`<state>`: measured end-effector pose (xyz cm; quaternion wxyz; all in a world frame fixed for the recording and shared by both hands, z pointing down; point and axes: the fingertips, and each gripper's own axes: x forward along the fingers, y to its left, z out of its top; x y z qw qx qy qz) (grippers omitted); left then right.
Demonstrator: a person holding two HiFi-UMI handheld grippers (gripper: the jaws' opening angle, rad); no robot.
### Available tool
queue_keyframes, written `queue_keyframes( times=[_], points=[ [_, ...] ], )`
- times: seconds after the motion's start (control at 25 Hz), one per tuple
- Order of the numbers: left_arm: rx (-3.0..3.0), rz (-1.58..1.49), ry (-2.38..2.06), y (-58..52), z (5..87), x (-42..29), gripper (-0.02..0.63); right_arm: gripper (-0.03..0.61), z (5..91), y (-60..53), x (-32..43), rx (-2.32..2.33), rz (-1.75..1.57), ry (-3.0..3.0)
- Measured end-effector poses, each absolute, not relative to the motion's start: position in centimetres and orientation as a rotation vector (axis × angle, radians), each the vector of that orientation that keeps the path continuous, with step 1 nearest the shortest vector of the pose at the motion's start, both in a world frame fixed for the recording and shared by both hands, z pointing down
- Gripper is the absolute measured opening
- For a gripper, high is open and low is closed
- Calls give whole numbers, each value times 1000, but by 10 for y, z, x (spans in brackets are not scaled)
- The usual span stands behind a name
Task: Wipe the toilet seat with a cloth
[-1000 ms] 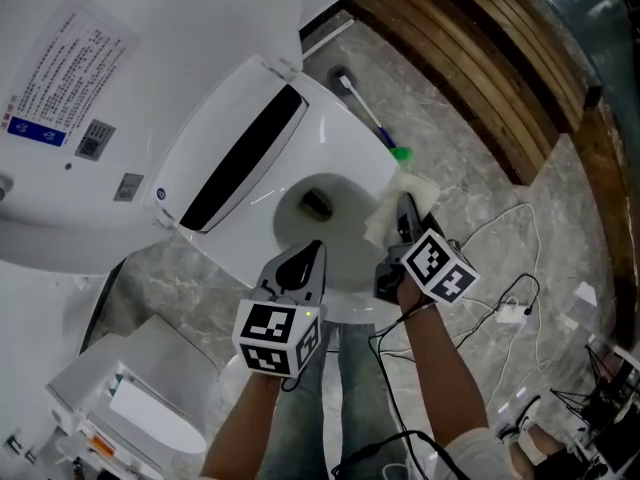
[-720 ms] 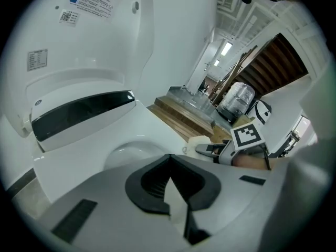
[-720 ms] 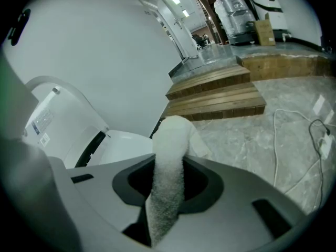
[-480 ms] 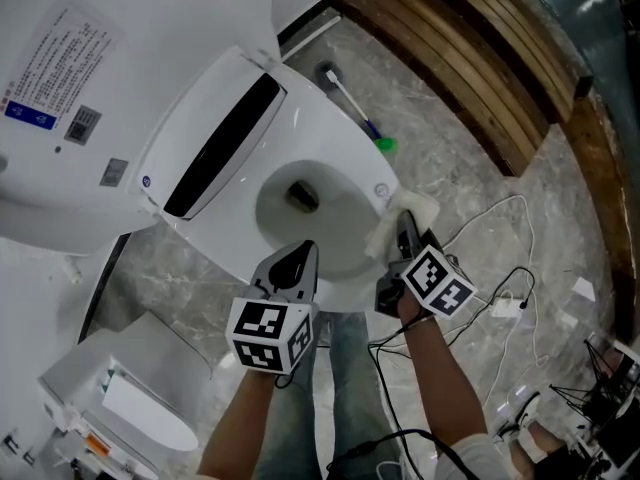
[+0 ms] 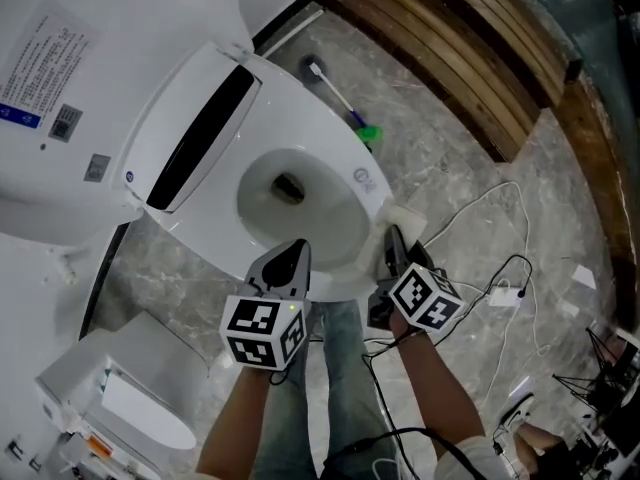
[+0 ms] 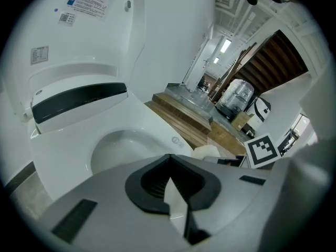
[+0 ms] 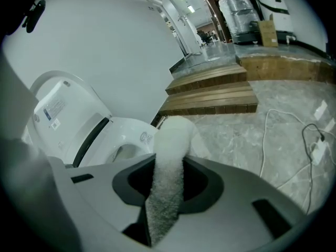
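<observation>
Person's R gripper point(image 5: 392, 243) clamps a white cloth point(image 5: 407, 217) at the front-right edge of the toilet seat point(image 5: 335, 153), w/ the lid point(image 5: 60, 88) raised behind it. L gripper point(image 5: 295, 253), jaws closed w/ nothing between them, hovers over the seat's front edge. A toilet brush point(image 5: 335, 96) lies on the floor point(image 5: 470, 198) nr the seat's far-right side.

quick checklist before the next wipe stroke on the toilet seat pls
1. White fluffy cloth clamped in right gripper: ok.
2. Cloth pressing on the white toilet seat: cannot tell; it sits at the seat's right edge.
3. Left gripper shut, empty, apart from cloth: ok.
4. White lid raised, seat bare: ok.
5. Floor cables clear of the legs: not ok, some trail beside them.
</observation>
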<state>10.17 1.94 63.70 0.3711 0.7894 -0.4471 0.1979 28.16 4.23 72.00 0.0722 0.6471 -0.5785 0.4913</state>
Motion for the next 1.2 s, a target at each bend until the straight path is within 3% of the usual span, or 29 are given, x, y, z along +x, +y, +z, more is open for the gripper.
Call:
queue_keyframes(
  times=[0.68, 1.2],
  points=[
    [2051, 566, -1097, 28, 648, 126, 11, 100, 721, 96, 271, 1868, 1467, -1765],
    [2017, 594, -1121, 37, 656, 103, 11, 101, 723, 137, 244, 1755, 1447, -1810]
  ],
)
